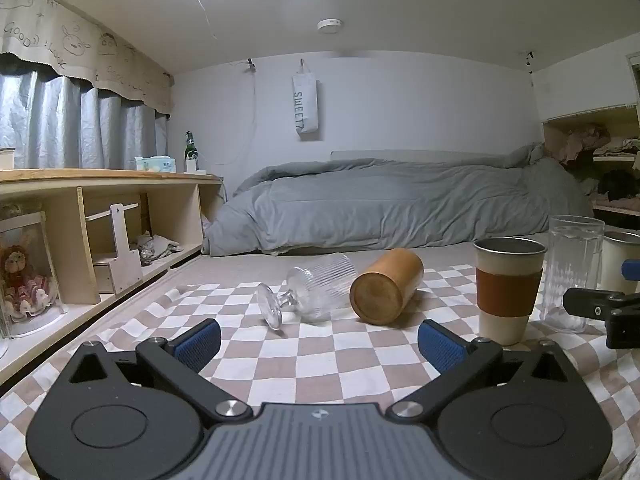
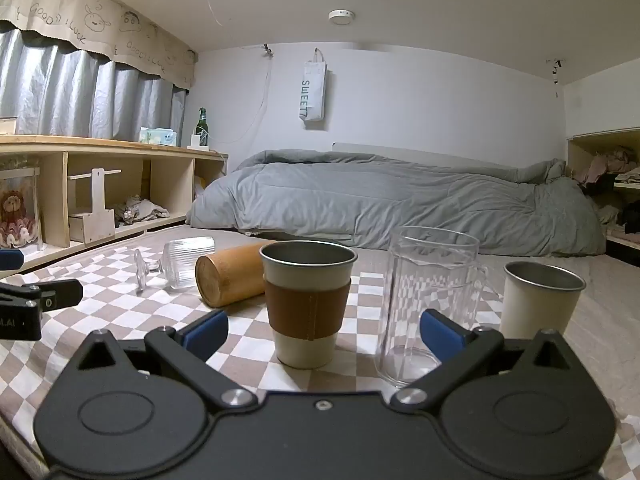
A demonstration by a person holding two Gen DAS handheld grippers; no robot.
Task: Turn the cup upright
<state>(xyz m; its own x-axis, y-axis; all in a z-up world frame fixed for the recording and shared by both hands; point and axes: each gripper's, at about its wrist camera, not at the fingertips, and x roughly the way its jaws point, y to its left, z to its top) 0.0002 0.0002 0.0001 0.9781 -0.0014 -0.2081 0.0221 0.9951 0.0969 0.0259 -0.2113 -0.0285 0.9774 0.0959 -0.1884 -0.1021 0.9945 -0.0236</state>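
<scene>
A wooden cup (image 1: 386, 286) lies on its side on the checkered cloth (image 1: 320, 360), base toward me. A ribbed stemmed glass (image 1: 308, 292) lies on its side just left of it. My left gripper (image 1: 318, 344) is open and empty, a short way in front of both. In the right wrist view the wooden cup (image 2: 230, 276) and the stemmed glass (image 2: 180, 264) lie at the left. My right gripper (image 2: 324, 332) is open and empty, with a sleeved cup (image 2: 308, 304) standing upright just ahead between its fingers.
A tall clear mug (image 2: 430, 304) and a cream metal cup (image 2: 538, 300) stand upright at the right. The sleeved cup (image 1: 508, 288) and clear mug (image 1: 572, 272) show at the left view's right. A wooden shelf (image 1: 100, 208) runs along the left; a bed (image 1: 400, 204) lies behind.
</scene>
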